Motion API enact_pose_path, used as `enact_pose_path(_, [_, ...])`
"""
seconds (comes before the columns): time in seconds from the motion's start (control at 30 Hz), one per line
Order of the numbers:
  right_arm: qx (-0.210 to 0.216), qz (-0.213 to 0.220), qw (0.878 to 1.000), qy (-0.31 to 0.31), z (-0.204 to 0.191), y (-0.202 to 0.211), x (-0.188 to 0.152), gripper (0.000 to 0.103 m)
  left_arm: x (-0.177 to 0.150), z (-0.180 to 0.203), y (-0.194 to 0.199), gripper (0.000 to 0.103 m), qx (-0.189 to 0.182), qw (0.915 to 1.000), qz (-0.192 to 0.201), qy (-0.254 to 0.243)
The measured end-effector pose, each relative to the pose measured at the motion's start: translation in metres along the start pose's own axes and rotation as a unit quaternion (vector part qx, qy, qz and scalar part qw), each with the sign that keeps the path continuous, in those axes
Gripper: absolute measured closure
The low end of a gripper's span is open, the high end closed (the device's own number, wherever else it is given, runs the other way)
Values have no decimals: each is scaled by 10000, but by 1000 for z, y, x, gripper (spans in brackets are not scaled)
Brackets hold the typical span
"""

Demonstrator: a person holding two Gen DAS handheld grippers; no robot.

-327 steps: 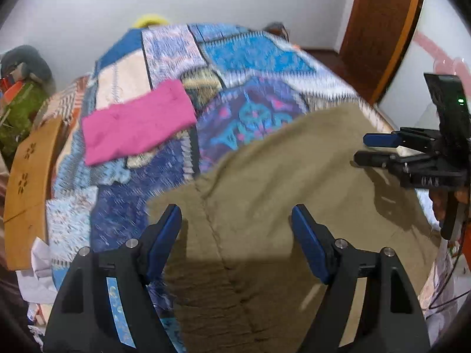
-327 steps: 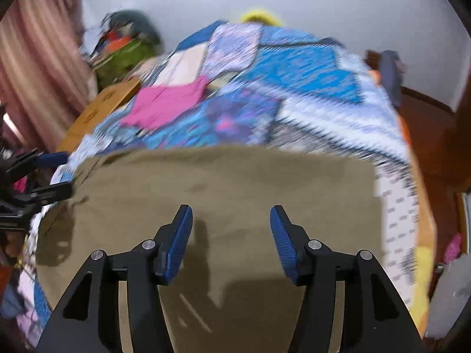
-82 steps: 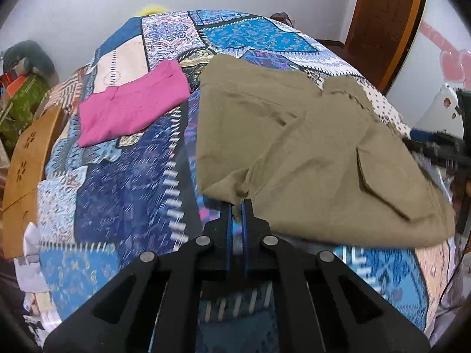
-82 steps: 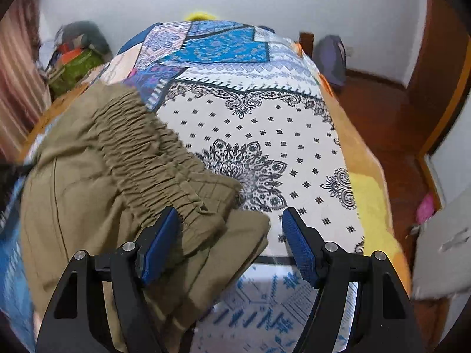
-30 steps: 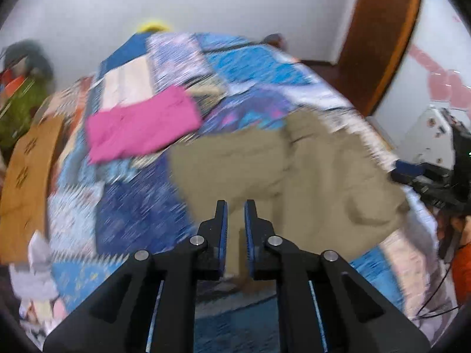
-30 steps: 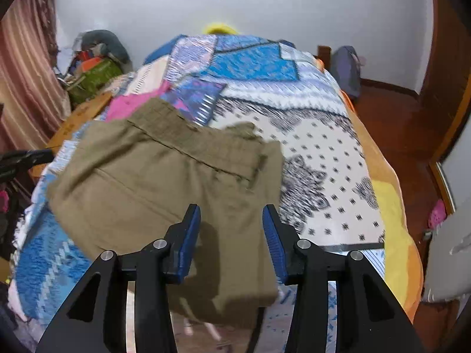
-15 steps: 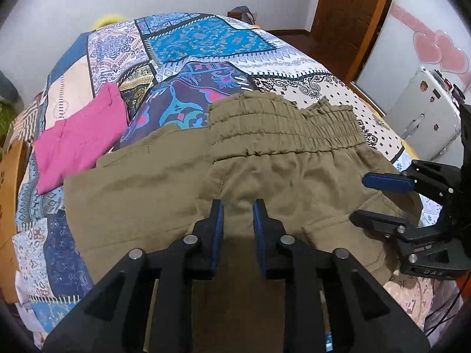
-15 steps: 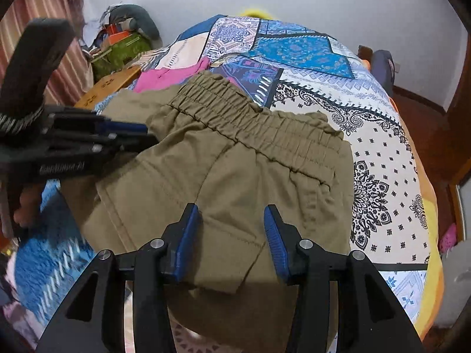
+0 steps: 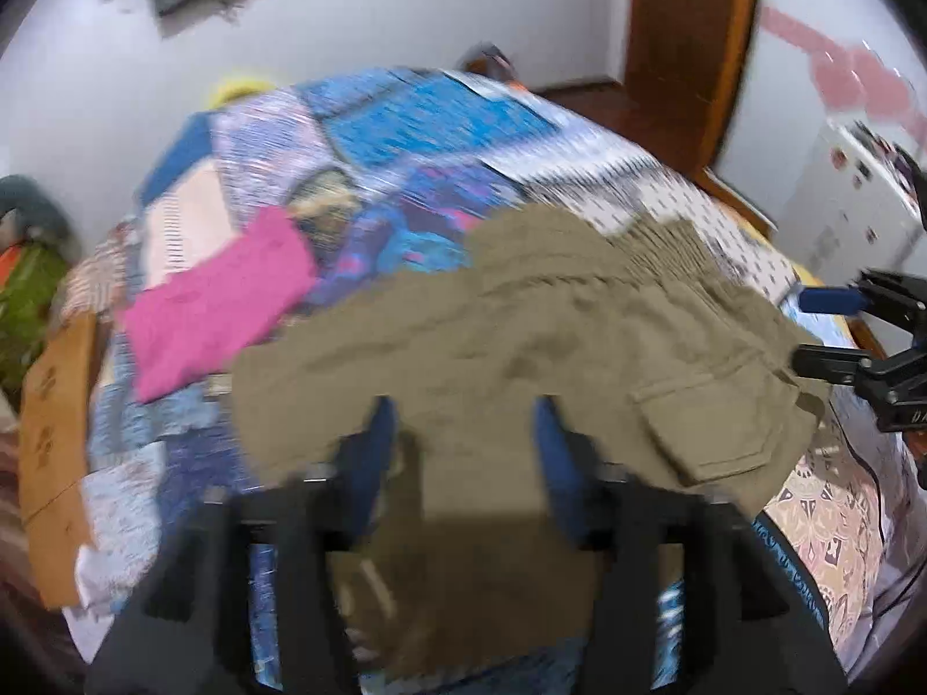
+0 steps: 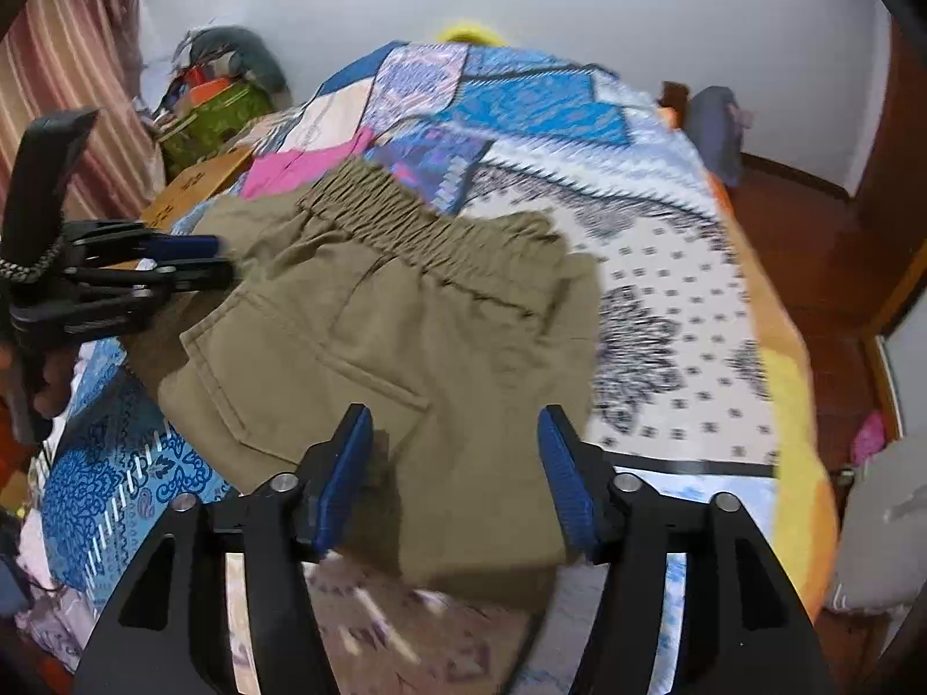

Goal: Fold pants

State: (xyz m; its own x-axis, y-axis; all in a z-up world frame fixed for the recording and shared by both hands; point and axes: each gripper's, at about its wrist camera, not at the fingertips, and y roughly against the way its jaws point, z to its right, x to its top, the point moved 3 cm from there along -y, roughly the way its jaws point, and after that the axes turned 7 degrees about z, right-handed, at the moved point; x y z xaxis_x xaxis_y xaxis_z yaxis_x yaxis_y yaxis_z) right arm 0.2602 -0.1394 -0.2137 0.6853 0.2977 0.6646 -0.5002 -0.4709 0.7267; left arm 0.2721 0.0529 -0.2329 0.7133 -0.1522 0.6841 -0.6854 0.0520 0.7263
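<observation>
The olive pants [image 10: 417, 336] lie folded on the patchwork bedspread [image 10: 521, 110], elastic waistband toward the far side and a pocket flap [image 9: 707, 423] on top. My left gripper [image 9: 463, 452] hovers over their near edge, its jaws opening; the blue pads stand apart and do not press the cloth that lies below the gap. My right gripper [image 10: 455, 463] hangs over the other near edge, its jaws also opening, with the cloth below the gap and free of the pads. Each gripper shows in the other view: right gripper [image 9: 834, 330], left gripper [image 10: 197, 260].
A folded pink garment [image 9: 220, 301] lies on the bed beyond the pants. A brown cardboard piece [image 9: 52, 405] and a clutter pile [image 10: 220, 98] flank the bed's left side. A wooden door [image 9: 689, 46], a white appliance [image 9: 851, 197] and a grey bag [image 10: 715, 127] stand on the right.
Both grippers' jaws have spread much wider than half a second ago. The left gripper has let go of the pants, which now rest folded on the bed, and its view has shifted.
</observation>
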Motion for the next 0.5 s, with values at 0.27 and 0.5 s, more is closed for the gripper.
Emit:
enact_pose_path(0.27, [-454, 87, 9987, -205, 24, 13, -9, 35, -26, -54, 32, 22, 272, 9974, -12, 675])
enact_pose_path(0.5, [-23, -181, 9962, -856, 39, -5, -20, 35, -55, -70, 8, 22, 80, 9928, -379, 1134])
